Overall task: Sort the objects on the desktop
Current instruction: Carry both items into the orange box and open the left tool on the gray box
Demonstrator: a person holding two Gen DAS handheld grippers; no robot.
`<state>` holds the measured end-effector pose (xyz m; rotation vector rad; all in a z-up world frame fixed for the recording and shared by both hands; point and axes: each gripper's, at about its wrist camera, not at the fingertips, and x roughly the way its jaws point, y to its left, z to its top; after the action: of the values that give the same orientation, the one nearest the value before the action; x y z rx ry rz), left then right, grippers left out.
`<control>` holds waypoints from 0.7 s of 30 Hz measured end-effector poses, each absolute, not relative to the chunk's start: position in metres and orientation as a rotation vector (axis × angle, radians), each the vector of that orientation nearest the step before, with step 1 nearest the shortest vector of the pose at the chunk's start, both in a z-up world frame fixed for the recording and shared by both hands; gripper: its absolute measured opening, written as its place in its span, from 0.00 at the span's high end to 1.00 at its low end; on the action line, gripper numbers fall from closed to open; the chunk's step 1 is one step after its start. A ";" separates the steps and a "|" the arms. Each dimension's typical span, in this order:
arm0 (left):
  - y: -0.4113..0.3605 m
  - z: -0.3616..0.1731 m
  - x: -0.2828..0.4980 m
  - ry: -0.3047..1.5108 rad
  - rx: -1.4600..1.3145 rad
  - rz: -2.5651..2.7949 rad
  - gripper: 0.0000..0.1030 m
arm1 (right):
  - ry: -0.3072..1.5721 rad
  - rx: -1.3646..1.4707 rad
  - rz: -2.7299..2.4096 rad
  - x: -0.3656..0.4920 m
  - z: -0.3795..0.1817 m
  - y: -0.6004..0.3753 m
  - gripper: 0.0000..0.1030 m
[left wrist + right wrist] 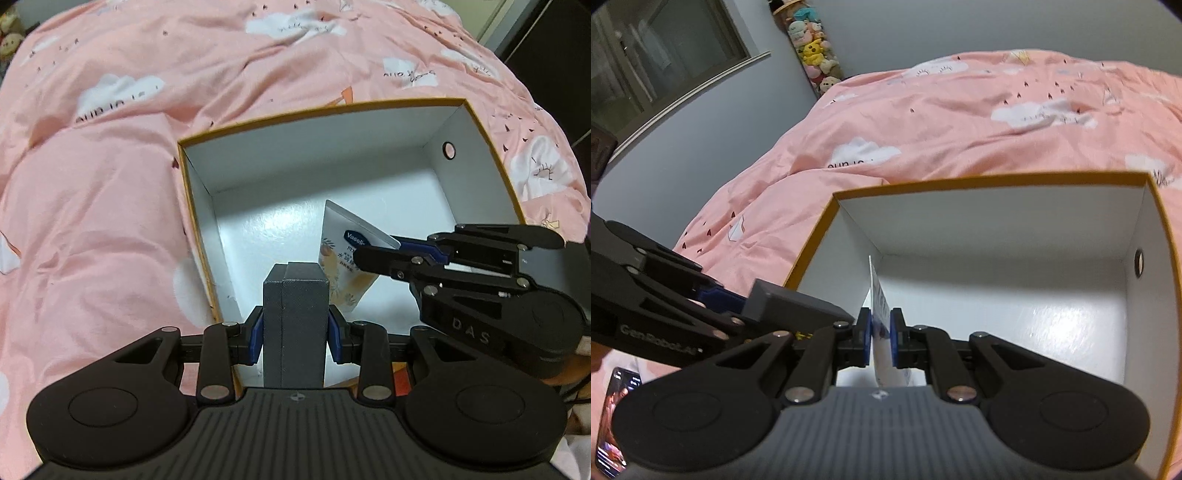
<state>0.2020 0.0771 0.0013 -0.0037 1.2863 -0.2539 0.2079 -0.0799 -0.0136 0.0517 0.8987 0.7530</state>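
Note:
My left gripper (295,334) is shut on a dark grey rectangular box (295,306), held upright over the near edge of an open cardboard box (199,206) with an orange rim and white inside. My right gripper (880,338) is shut on a white Vaseline tube (877,295), held edge-on over the open box (1152,295). In the left wrist view the right gripper (397,251) comes in from the right, gripping the tube (347,258) inside the box. In the right wrist view the left gripper (716,299) and grey box (790,306) sit at the left.
The open box rests on a pink quilt (92,221) with white clouds. A phone with a lit screen (613,417) lies at the lower left of the right wrist view. Plush toys (812,48) hang by the grey wall.

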 end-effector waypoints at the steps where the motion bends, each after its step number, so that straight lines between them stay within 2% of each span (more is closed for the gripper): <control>1: 0.078 -0.002 0.203 1.295 -0.006 -0.246 0.62 | 0.904 0.058 0.755 0.208 -0.015 -0.080 0.90; 21: 0.072 -0.049 0.214 1.428 -0.015 -0.104 0.63 | 1.005 0.124 0.798 0.204 -0.041 -0.088 0.89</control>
<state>0.2139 0.0724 -0.0491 -0.0146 1.4284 -0.1041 0.2038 -0.0883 -0.0410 0.1243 1.0046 0.7983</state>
